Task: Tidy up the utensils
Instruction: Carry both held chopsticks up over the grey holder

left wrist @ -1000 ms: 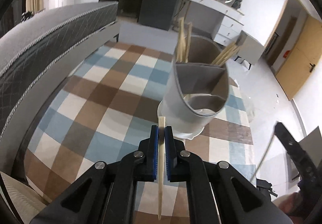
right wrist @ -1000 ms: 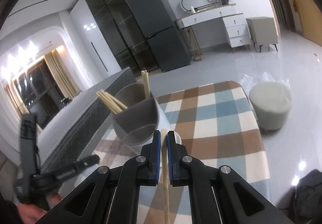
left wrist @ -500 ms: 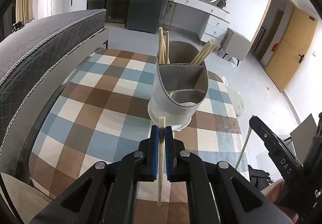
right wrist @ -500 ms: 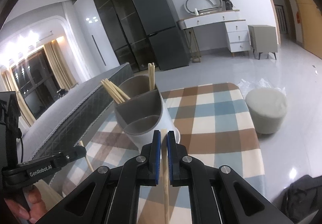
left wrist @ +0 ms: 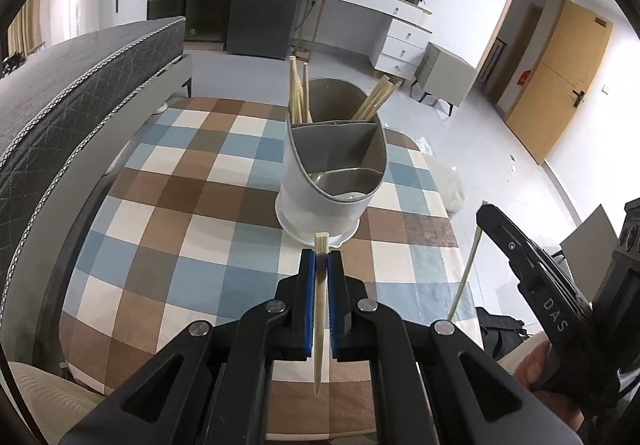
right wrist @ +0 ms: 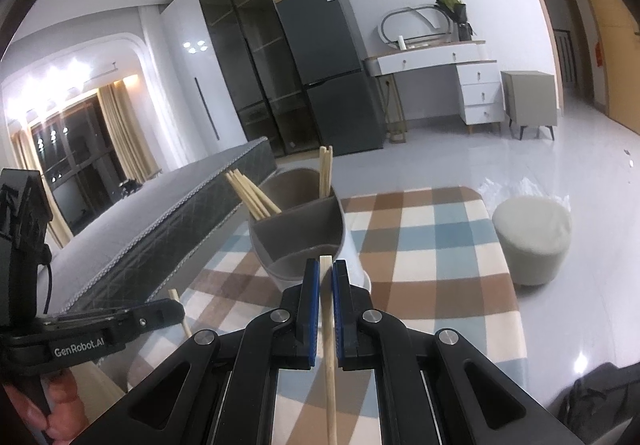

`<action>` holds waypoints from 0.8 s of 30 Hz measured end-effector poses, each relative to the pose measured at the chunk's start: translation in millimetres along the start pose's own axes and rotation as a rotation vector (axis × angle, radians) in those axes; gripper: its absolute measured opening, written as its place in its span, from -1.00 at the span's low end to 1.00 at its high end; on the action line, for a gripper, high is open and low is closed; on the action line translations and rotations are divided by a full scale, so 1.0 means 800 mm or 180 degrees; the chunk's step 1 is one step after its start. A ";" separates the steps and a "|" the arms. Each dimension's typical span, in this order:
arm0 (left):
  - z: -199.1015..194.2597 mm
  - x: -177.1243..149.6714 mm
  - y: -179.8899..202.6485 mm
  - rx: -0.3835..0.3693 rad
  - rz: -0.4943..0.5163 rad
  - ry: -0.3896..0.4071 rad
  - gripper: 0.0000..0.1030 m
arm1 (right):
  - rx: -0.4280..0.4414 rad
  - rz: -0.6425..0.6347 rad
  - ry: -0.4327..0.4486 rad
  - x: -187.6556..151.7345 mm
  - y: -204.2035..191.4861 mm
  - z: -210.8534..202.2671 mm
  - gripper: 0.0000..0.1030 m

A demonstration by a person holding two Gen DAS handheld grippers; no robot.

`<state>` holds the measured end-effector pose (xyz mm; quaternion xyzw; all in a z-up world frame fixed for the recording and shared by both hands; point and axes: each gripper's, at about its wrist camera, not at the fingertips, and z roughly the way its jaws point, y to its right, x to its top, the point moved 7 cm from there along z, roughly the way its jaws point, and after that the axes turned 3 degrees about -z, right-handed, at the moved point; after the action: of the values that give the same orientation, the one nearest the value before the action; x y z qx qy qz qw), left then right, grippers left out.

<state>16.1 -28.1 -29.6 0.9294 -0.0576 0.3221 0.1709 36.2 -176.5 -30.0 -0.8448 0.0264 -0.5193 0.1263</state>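
Both claws, left (left wrist: 321,259) and right (right wrist: 326,267), clamped on one chopstick each (left wrist: 320,305) (right wrist: 329,333), blunt ends aimed at holder (left wrist: 332,181) on table (left wrist: 168,213), likely for dropping in beside stored chopsticks (left wrist: 298,93).

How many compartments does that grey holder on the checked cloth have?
3 show in the holder: the tall back one with chopsticks, a middle one, and a low front one. The lower parts of each are hidden.
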 end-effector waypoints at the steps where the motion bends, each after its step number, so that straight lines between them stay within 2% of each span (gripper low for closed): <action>1: -0.003 0.002 0.002 -0.0028 0.0007 0.0009 -0.98 | 0.0000 -0.0007 0.0017 0.002 -0.001 -0.001 -0.89; 12: -0.039 0.054 0.011 -0.0338 -0.0178 0.0204 -0.98 | 0.0036 -0.0074 0.0208 0.036 -0.005 -0.005 -0.89; 17: -0.059 0.101 0.010 -0.0352 -0.0180 0.0473 -0.98 | 0.0065 -0.0114 0.0228 0.057 -0.007 0.006 -0.89; 24: -0.068 0.169 -0.008 -0.0444 -0.0411 0.0742 -0.98 | 0.0139 -0.0245 0.0324 0.110 -0.014 0.028 -0.89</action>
<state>92.6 -2.5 92.1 0.8733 0.0002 0.4114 0.2609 95.0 -177.3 39.5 -0.8148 -0.0110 -0.5664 0.1231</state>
